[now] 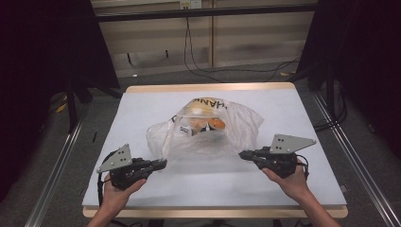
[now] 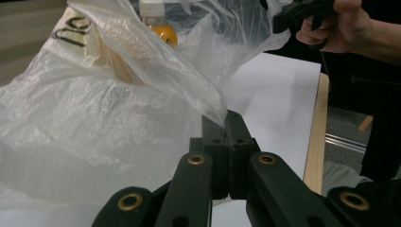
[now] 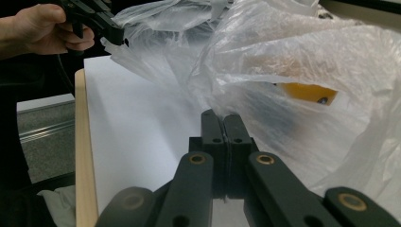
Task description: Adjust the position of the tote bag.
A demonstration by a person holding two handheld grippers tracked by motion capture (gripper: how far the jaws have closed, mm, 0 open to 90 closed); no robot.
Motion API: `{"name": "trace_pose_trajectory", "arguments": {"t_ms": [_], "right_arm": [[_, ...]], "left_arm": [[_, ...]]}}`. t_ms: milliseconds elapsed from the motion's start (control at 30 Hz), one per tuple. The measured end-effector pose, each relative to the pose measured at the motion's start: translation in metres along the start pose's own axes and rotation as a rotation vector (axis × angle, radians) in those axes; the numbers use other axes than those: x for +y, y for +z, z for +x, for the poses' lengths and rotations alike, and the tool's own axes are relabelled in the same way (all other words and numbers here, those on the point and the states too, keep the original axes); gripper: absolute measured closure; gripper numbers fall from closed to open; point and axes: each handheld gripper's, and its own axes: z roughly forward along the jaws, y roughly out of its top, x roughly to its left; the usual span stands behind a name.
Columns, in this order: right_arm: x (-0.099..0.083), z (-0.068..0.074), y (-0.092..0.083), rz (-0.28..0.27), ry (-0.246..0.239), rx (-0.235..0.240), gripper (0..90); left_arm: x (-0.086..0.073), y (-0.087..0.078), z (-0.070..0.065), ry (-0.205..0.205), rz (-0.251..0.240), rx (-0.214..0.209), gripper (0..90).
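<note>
Two grippers working one plastic bag [image 1: 208, 132] lying mid-table [image 1: 142, 109]: left gripper [image 2: 226, 124] is pinching a bag edge; right gripper [image 3: 223, 124], jaws pressed together, is resting beside it. Advice: keep lifting gently, avoiding tearing the film.

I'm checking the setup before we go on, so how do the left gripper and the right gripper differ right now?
The left gripper has a fold of the plastic bag pinched between its closed jaws; the right gripper has closed jaws too, but no film is plainly caught between them. The left gripper sits at the bag's near left edge, the right gripper at its right edge. Both are black, hand-held and point inward at the bag.
</note>
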Motion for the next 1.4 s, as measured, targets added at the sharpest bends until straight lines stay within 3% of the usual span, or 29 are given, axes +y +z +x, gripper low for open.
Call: {"name": "trace_pose_trajectory", "arguments": {"t_ms": [567,833,1200,1400], "right_arm": [[0.035,-0.011,-0.004,-0.101,-0.025,-0.016,89.8],[0.048,-0.021,-0.006,-0.148,-0.024,-0.018,90.0],[0.066,-0.028,-0.004,-0.199,-0.025,-0.024,90.0],[0.08,-0.033,-0.004,-0.217,-0.035,-0.032,90.0]], "left_arm": [[0.034,-0.003,0.008,0.03,-0.092,-0.002,89.7],[0.046,-0.003,0.016,0.007,-0.125,-0.003,89.8],[0.068,-0.002,0.022,0.063,-0.135,0.033,89.9],[0.082,-0.004,0.028,0.058,-0.173,0.044,89.9]]}}
